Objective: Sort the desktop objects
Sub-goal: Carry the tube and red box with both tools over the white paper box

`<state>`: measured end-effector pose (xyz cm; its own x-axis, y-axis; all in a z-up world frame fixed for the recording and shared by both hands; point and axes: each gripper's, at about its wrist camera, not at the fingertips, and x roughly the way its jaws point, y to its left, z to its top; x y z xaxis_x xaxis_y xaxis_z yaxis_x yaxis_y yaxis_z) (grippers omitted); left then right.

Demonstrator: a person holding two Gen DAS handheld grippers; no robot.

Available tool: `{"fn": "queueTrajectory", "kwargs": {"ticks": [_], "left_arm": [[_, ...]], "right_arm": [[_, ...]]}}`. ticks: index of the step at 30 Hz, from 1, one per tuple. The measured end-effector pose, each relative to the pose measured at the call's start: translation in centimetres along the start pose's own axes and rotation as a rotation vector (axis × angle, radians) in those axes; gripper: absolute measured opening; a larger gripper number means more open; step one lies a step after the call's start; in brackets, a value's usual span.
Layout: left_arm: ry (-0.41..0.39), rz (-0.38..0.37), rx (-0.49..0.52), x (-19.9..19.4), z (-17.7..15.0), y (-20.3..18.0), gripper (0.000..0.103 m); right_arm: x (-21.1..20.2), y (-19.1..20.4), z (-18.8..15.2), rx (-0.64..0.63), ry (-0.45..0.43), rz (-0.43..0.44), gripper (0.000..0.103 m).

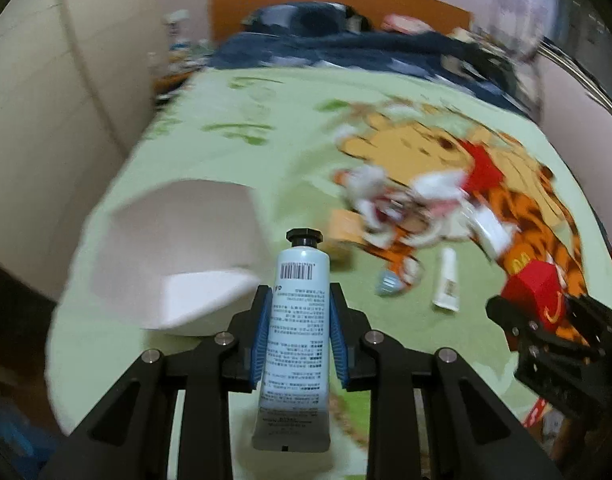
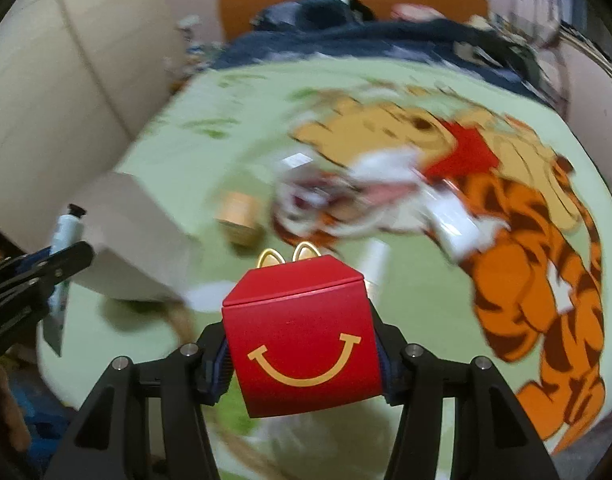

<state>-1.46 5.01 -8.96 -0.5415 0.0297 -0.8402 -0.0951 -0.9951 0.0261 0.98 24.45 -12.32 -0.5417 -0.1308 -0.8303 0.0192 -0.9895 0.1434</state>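
My left gripper (image 1: pixel 299 296) is shut on a pale blue tube (image 1: pixel 295 340) with a black cap. The blue pads press its sides, and it is lifted upright above the bed. My right gripper (image 2: pixel 301 340) is shut on a red cardboard box (image 2: pixel 301 320) that has a yellow smile and yellow handles, also held up off the blanket. In the left wrist view, the right gripper (image 1: pixel 546 320) and the red box (image 1: pixel 534 288) show at the right edge. In the right wrist view, the left gripper (image 2: pixel 45 276) and the tube (image 2: pixel 65 236) show at the left edge.
An open white box (image 1: pixel 177 248) stands on the green cartoon blanket (image 1: pixel 225 152) at the left. A blurred pile of small items (image 1: pixel 406 204), an orange box (image 1: pixel 344 228), a white tube (image 1: pixel 448 280) and a small blue item (image 1: pixel 390 282) lie mid-bed. A dark blue duvet (image 1: pixel 346 52) lies by the headboard.
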Motion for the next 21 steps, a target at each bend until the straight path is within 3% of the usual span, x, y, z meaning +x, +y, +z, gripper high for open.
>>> {"fn": "queueTrajectory", "kwargs": {"ticks": [5,10,15,21], "left_arm": [[-0.003,0.095,-0.111,-1.5,2.6,7.4,0.028],[-0.016,0.144,-0.149,-2.1,4.1,13.0,0.028],[0.014,0.128,-0.173,-1.6,4.0,15.6,0.028],[0.023,0.121,-0.147,-1.3,3.9,16.4,0.028]], "right_arm": [[-0.7,8.7,4.0,-0.091,-0.046,0.09,0.056],[-0.6,15.7,6.8,-0.166,-0.077,0.126,0.056],[0.2,19.6,7.6,-0.2,-0.058,0.128,0.056],[0.9,21.4,7.5,-0.229,-0.034,0.117,0.056]]}}
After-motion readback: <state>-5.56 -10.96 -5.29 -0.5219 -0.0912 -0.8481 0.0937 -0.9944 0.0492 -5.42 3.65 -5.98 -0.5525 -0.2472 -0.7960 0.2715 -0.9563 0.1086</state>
